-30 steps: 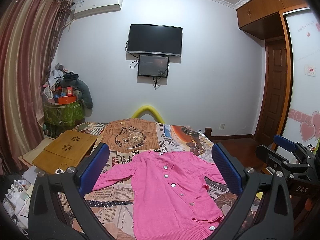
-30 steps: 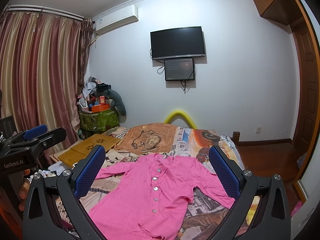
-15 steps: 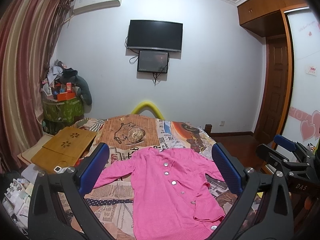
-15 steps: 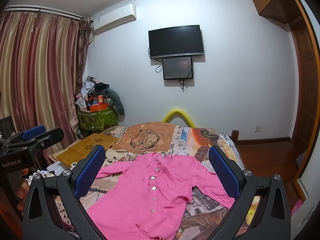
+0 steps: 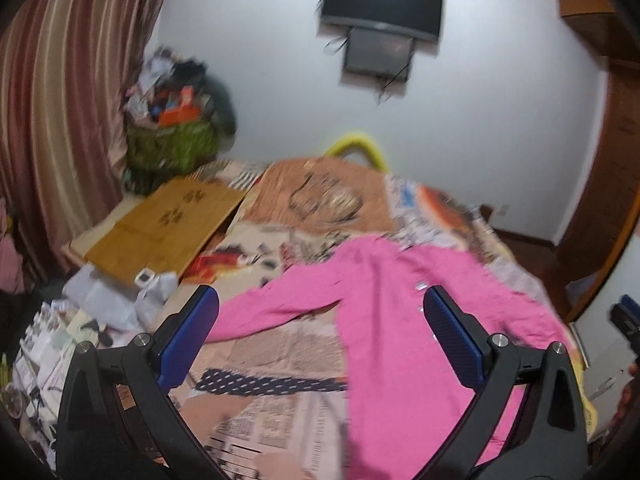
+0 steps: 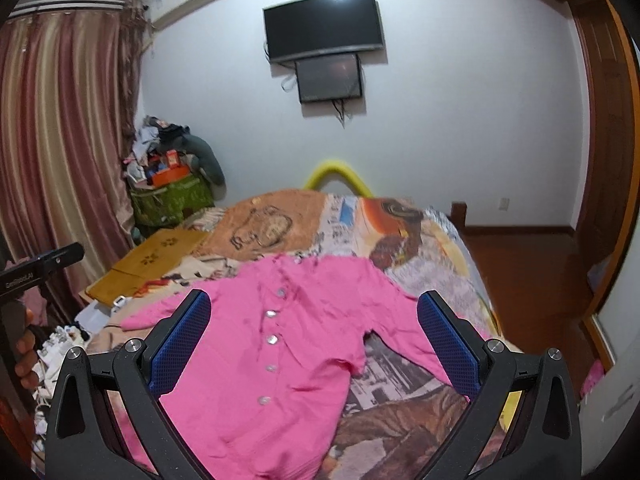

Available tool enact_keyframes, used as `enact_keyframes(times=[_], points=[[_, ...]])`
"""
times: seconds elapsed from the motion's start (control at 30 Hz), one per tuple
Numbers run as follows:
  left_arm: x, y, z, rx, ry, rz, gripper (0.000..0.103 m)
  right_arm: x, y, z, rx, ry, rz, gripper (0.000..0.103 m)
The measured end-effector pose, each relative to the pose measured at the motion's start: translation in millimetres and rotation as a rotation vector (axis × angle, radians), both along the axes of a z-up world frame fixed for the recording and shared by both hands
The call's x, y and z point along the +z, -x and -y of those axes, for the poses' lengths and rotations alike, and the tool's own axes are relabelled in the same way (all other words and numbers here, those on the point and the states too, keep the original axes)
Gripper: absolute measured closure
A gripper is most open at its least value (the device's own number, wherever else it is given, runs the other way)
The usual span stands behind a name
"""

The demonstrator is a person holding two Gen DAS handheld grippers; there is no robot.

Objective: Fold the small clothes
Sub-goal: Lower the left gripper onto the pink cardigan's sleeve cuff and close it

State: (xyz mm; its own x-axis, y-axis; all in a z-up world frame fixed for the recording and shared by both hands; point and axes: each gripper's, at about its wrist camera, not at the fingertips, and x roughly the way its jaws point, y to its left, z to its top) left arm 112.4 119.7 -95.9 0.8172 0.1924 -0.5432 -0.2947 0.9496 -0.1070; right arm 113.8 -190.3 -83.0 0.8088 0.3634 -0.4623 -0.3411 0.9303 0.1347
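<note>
- tipping down toward the bed [image 5: 280, 412], the left gripper [image 5: 320, 340] had swung to 10 o'clock, blurring its view.
- both claws, the right gripper [image 6: 314, 340] too, hung spread wide, grasping nothing.
- the pink cardigan [image 6: 288, 344] lay flat, unfolded; a first grab looked close.

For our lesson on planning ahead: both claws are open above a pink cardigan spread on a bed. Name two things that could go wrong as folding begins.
1. The pink cardigan lies on a patterned bedspread; a claw closing on the sleeve might pinch the bedspread too.
2. The left wrist view is blurred, so the left claw may land off target. The right claw is open too.
</note>
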Motion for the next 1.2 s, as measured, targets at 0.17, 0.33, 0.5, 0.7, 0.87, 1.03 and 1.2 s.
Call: enact_keyframes(times=[0.17, 0.33, 0.5, 0.7, 0.87, 1.03, 1.2], points=[[-51, -28, -46, 0.084, 0.02, -0.137, 0.0, -15, -23, 8, -0.006, 0.014, -0.064, 0.001], [-102, -49, -90, 0.149, 0.121, -0.273, 0.0, -35, -47, 15, -0.032, 0.067, -0.122, 0.001], [-140, -57, -124, 0.172, 0.302, -0.365, 0.0, -53, -73, 22, -0.046, 0.089, -0.172, 0.003], [-166, -53, -151, 0.237, 0.461, -0.412, 0.006, -74, -100, 28, -0.048, 0.1, -0.237, 0.01], [-186, -52, -169, 0.275, 0.579, -0.415, 0.009, -88, -125, 29, -0.032, 0.104, -0.275, 0.017], [-190, -73, -177, 0.266, 0.578, -0.416, 0.02, -97, -147, 24, 0.002, 0.085, -0.311, 0.021], [-193, -96, -183, 0.299, 0.446, -0.491, 0.082, -96, -163, 18, 0.039, 0.101, -0.307, 0.021]])
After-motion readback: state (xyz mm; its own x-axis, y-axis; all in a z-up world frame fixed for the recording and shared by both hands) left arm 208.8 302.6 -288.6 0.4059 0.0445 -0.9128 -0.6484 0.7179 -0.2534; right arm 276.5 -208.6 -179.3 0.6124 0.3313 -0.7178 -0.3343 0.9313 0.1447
